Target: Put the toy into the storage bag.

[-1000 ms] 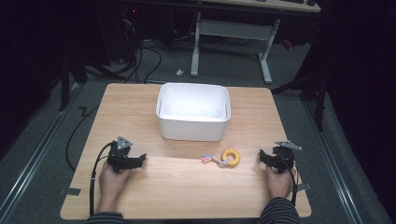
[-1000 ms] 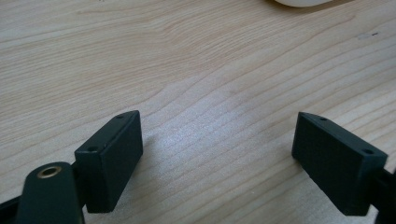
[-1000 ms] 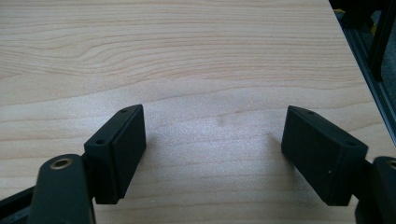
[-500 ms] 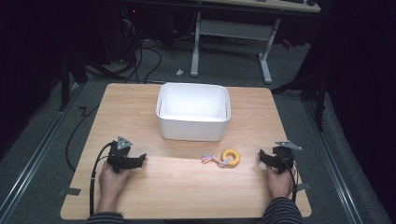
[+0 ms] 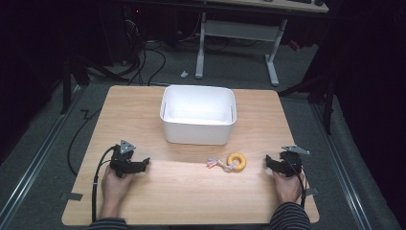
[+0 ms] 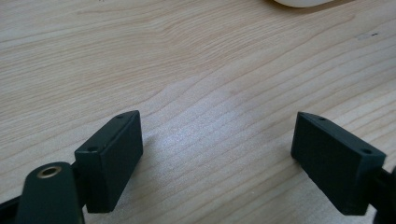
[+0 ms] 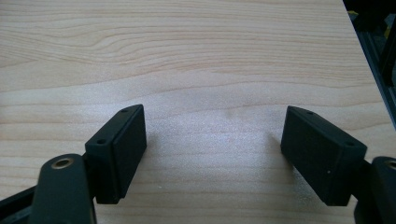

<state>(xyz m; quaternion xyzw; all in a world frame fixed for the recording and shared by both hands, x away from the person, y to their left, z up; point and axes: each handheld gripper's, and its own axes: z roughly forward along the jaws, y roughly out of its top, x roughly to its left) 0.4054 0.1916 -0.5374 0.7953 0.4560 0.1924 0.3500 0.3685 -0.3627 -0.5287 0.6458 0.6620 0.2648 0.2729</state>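
No change from a second ago: my left gripper [image 5: 143, 163] and right gripper [image 5: 269, 163] sit at the near corners of the table [image 5: 143, 120], both with jaws spread wide over bare wood, nothing between them. So the pick hasn't started. The yellow ring toy [image 5: 236, 161], rope tail pointing left, lies on the table between my hands, nearer the right one, just in front of the white bin [image 5: 198, 130]. Bin looks empty as far as I can see inside. Right gripper is the likely one to grab.
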